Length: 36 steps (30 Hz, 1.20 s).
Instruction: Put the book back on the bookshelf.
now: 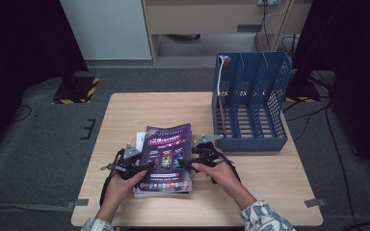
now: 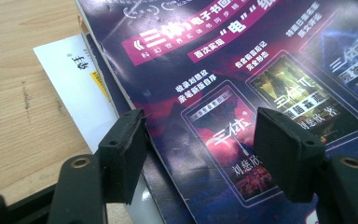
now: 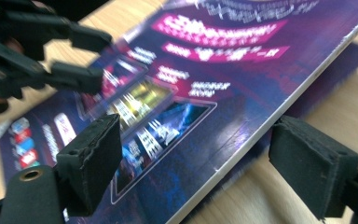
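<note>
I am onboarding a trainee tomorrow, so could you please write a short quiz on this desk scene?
1. True or false: the purple magazine lies on top of other papers.
2. Which claw has the magazine's edge between its jaws? A) left claw B) right claw C) neither
3. Fill in: the blue rack stands on the table to the ____ of the magazine in the high view.

Key:
1. True: a white sheet and another cover stick out from under it.
2. B: one jaw is over the cover and one below its raised edge, not yet pressing.
3. Right.
</note>
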Available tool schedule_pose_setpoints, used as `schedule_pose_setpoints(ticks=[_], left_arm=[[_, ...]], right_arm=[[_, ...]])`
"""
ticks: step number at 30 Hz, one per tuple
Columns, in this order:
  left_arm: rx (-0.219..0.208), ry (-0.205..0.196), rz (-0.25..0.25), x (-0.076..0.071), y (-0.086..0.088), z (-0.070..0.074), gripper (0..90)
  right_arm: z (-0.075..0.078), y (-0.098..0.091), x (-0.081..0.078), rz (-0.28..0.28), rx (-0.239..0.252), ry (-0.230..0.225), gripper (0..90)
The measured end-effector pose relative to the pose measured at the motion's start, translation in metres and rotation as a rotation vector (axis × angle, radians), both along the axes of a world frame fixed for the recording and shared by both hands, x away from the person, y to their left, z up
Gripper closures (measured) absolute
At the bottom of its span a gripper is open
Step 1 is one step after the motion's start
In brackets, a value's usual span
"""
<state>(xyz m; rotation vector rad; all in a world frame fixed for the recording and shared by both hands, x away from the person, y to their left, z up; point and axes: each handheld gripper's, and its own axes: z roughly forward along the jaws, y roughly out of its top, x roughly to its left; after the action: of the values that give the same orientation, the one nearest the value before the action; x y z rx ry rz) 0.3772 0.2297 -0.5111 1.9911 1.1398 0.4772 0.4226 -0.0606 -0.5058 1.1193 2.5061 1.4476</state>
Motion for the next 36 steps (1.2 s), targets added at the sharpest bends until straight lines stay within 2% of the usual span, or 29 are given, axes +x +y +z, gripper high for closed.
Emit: schedule_pose_setpoints(ticks=[5, 9, 10, 12, 14, 22, 36], left_arm=[[0.004, 0.001, -0.002, 0.000, 0.001, 0.000, 34.4], [-0.002, 0.004, -0.001, 0.000, 0.003, 0.000, 34.4], [-0.004, 0.006, -0.001, 0.000, 0.003, 0.000, 34.4], [-0.005, 0.005, -0.002, 0.000, 0.003, 0.000, 34.4], [-0.007, 0.004, -0.002, 0.000, 0.003, 0.000, 34.3], [-0.009, 0.003, -0.003, 0.000, 0.004, -0.001, 34.3], [-0.008, -0.003, -0.007, -0.001, 0.004, -0.001, 34.3]], right_arm=[[0.012, 0.008, 0.009, 0.034, 0.033, -0.005, 20.4], [0.018, 0.019, 0.018, 0.064, 0.023, -0.006, 21.0], [0.022, 0.023, 0.023, 0.087, 0.005, -0.015, 21.1], [0.024, 0.025, 0.025, 0.097, -0.013, -0.026, 21.0], [0.026, 0.028, 0.033, 0.103, -0.024, -0.008, 21.0], [0.024, 0.035, 0.054, 0.088, -0.024, 0.026, 22.5], [0.015, 0.049, 0.059, 0.085, -0.024, 0.070, 22.5]])
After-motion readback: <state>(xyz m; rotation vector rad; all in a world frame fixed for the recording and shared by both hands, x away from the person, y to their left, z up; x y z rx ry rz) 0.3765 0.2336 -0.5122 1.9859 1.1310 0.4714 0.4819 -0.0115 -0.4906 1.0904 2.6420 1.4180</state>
